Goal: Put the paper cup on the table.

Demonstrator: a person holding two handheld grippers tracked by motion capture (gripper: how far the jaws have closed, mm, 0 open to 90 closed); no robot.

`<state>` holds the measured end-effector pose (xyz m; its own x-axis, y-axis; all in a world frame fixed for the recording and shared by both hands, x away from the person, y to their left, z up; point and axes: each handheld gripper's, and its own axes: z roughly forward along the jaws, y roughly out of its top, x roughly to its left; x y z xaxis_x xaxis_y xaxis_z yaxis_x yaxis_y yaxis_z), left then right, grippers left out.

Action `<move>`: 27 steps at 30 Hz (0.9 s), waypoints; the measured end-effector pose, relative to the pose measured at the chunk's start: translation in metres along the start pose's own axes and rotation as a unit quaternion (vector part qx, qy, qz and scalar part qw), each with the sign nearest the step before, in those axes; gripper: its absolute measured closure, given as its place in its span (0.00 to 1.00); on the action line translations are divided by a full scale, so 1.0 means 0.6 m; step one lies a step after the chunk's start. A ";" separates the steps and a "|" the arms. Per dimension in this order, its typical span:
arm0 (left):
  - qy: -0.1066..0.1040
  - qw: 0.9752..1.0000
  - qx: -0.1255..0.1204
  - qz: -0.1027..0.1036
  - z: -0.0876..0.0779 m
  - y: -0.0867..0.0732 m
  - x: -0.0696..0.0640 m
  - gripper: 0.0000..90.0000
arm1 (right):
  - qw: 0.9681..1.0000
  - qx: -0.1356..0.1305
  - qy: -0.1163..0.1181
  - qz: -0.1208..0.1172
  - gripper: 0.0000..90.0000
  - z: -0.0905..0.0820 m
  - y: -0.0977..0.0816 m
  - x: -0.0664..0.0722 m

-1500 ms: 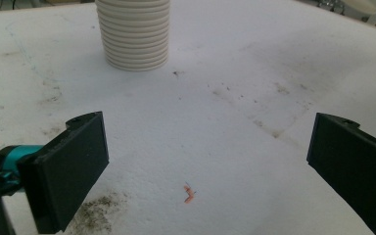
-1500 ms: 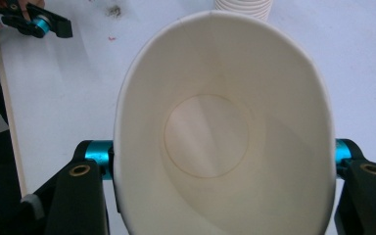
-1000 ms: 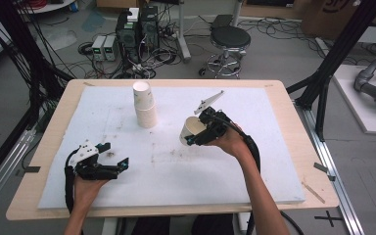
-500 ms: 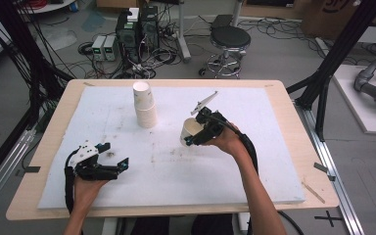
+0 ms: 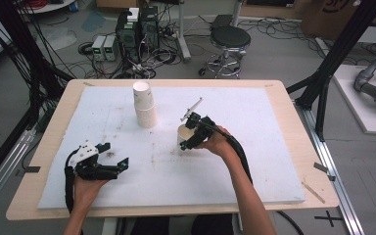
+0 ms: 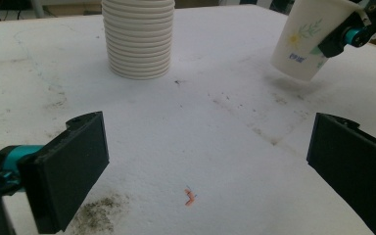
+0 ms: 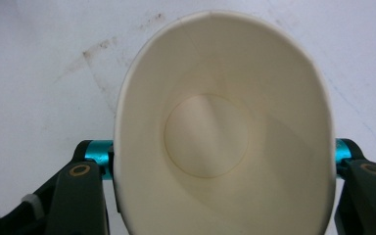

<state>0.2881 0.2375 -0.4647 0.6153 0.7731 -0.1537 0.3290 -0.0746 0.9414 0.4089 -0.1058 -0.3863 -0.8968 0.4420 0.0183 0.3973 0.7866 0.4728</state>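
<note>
Since the earlier frames the right gripper (image 5: 190, 138) has tipped the single paper cup (image 5: 184, 134) more nearly upright; one second ago the cup lay more on its side, mouth toward the stack. Left gripper (image 5: 108, 157) position unchanged over the same interval.

Right gripper: jaws closed on the paper cup, one on each side of its wall just below the rim. Right gripper view looks straight down into the cup (image 7: 225, 132); mouth squeezed to an oval, inside empty, round base visible. Left gripper view shows the cup (image 6: 309, 41) held just off the white pad (image 6: 215, 142), tilted, green leaf print and small blue lettering on its side, faint shadow underneath.

Left gripper: jaws open wide, nothing between them, low over the near-left part of the pad. Small orange scrap (image 6: 190, 196) on the pad between the jaws; dark smudge of dirt by the left jaw.

Stack of nested white cups (image 5: 144, 105) stands upright, rims down, on the far-left-centre of the pad, well apart from both grippers.

Pad covers most of the wooden table (image 5: 293, 127).
</note>
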 end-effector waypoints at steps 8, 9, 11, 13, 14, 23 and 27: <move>-0.001 1.000 0.001 0.001 0.000 0.000 0.000 0.02 | 1.000 0.012 -0.001 -0.012 0.39 0.016 0.004 0.007; 0.000 1.000 0.001 0.001 0.000 0.000 0.000 0.02 | 1.000 0.013 -0.002 -0.015 0.39 0.018 0.005 0.008; 0.000 1.000 0.000 0.002 0.000 0.000 0.000 0.02 | 1.000 0.015 -0.003 -0.018 0.39 0.023 0.006 0.009; 0.000 1.000 0.000 0.002 0.000 0.000 0.000 0.02 | 1.000 0.011 -0.006 -0.019 0.39 0.025 0.006 0.011; 0.000 1.000 0.000 0.001 0.000 0.000 0.000 0.02 | 1.000 0.009 -0.005 -0.021 0.39 0.026 0.006 0.011; -0.002 1.000 -0.001 0.000 -0.001 0.000 0.000 0.02 | 0.999 0.008 -0.016 -0.031 0.33 0.031 0.008 0.018; -0.002 1.000 -0.001 0.000 -0.001 0.000 0.000 0.02 | 0.999 0.010 -0.019 -0.030 0.23 0.035 0.008 0.017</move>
<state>0.2877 0.2382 -0.4648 0.6178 0.7708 -0.1555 0.3276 -0.0725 0.9420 0.4055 -0.0883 -0.4023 -0.9109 0.4103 -0.0431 0.3478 0.8199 0.4547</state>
